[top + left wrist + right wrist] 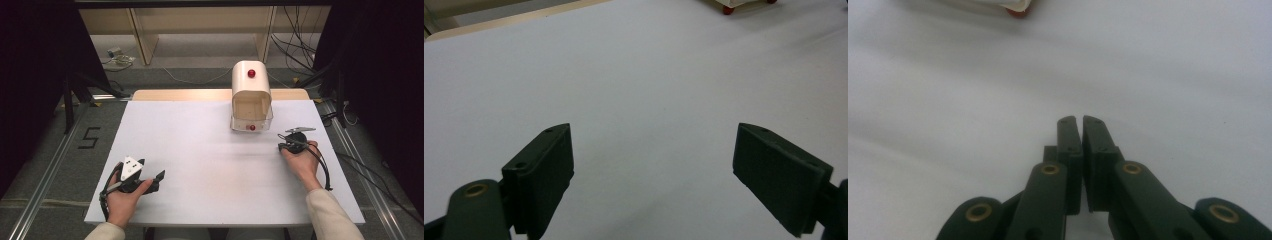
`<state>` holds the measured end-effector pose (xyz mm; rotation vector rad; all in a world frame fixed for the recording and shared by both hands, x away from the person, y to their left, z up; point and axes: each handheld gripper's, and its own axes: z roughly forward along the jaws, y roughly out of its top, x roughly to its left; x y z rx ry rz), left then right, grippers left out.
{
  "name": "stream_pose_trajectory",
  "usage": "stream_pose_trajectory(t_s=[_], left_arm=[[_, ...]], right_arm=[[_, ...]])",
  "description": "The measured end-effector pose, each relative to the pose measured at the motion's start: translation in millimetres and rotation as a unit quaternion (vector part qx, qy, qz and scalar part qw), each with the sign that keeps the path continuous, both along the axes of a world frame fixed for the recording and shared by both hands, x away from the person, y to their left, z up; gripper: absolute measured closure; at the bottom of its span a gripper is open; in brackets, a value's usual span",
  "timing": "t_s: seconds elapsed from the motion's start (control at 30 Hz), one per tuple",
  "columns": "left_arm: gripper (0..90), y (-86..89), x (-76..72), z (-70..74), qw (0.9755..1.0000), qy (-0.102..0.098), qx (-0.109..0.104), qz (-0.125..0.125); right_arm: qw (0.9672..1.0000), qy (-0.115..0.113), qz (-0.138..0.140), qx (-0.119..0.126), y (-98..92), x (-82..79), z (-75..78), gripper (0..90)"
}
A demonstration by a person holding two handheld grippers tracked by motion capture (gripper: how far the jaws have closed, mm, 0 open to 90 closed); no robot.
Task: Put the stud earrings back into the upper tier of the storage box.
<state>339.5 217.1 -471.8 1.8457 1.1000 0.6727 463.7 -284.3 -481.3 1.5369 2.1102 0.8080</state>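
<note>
High view, surface (200, 165): white and rectangular, carrying one thing, a box, at its far edge.
High view, box (251, 95): cream, with a rounded top and an open front, standing upright at the far middle-right of the surface. One red knob (251, 73) sat on its curved top, a second red knob (252, 127) low at its front lip.
High view, right gripper (283, 146): held in the right hand (301, 161) at the right side of the surface, just in front and to the right of the box, near it but apart from it. Its grey plate pointed away from the person. Jaws too small here to judge.
High view, left gripper (156, 179): held in the left hand (125, 197) at the near left corner of the surface, well apart from the box, jaws pointing right.
High view, cables: a black one trailed from each gripper toward the person.
Left gripper view, jaws: stood wide apart, nothing between them, bare white surface beneath and ahead.
Left gripper view, box: only its base edge and a red knob showed at the top right, far off.
Right gripper view, jaws: brought together, pads almost meeting with a thin slit left, nothing between them; white surface beneath.
Right gripper view, box: its lower edge with a red knob showed at the top left, ahead of the jaws and clear of them.
</note>
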Motion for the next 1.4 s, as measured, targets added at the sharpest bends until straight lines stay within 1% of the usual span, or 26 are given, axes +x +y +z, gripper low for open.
stream_pose_trajectory(t_s=[0.53,0.63,0.73,0.77,0.8,0.87,0.9,0.93,1.0,1.03,1.07,1.1,1.17,1.27,1.4], left_arm=[[16.2,-0.1,0.0,0.0,1.0000,0.000,-0.001,0.000],[16.2,-0.1,0.0,0.0,1.0000,0.000,0.000,0.000],[16.2,-0.2,0.1,-0.1,1.0000,0.000,0.000,0.000],[16.2,-0.3,0.1,-0.2,1.0000,0.000,0.000,0.000],[16.2,-0.3,0.1,-0.2,1.0000,0.000,0.000,0.000],[16.2,-0.2,0.0,-0.2,1.0000,0.000,0.000,0.000],[16.2,-0.2,0.0,-0.2,1.0000,0.000,0.000,0.000],[16.2,-0.2,0.1,-0.2,1.0000,0.000,0.000,0.000],[16.2,-0.2,0.3,-0.4,1.0000,0.002,0.001,-0.002],[16.2,-0.4,0.2,-0.4,1.0000,0.002,0.001,-0.002],[16.2,-0.4,0.2,-0.4,1.0000,0.002,0.001,-0.002],[16.2,-0.3,0.2,-0.3,1.0000,0.001,0.001,-0.002],[16.2,-0.2,0.2,-0.3,1.0000,0.002,0.001,-0.001],[16.2,-0.3,0.2,-0.4,1.0000,0.002,0.001,-0.001],[16.2,-0.3,0.2,-0.4,1.0000,0.002,0.001,-0.001]], right_arm=[[1.0000,0.000,-0.002,0.007,0.5,-1.4,2.5,88.0],[1.0000,-0.007,0.001,0.006,0.1,-1.5,3.3,90.0],[1.0000,-0.004,0.002,0.007,0.6,-1.8,4.2,90.0],[1.0000,0.003,0.008,0.000,1.9,-1.8,2.7,90.0],[1.0000,0.005,0.007,-0.001,2.4,-1.9,2.1,90.0],[1.0000,0.005,0.007,-0.001,2.5,-1.3,1.5,90.0],[1.0000,0.001,0.007,-0.002,2.6,-1.4,2.3,90.0],[0.9999,-0.009,0.012,-0.006,1.8,-1.0,3.4,90.0],[0.9998,-0.015,0.011,-0.006,0.9,-1.1,6.8,89.9],[0.9998,-0.014,0.013,-0.007,-0.2,-1.1,7.6,87.6],[0.9999,-0.006,0.011,-0.004,-0.3,-1.8,8.3,86.2],[0.9999,-0.006,0.011,-0.004,-0.3,-1.8,8.3,86.2],[0.9998,0.003,0.017,-0.012,-1.3,-3.3,8.9,83.1],[0.9996,0.008,0.024,-0.015,-2.2,-4.2,9.3,82.1],[0.9990,0.018,0.032,-0.027,-2.5,-3.8,6.4,82.3]])
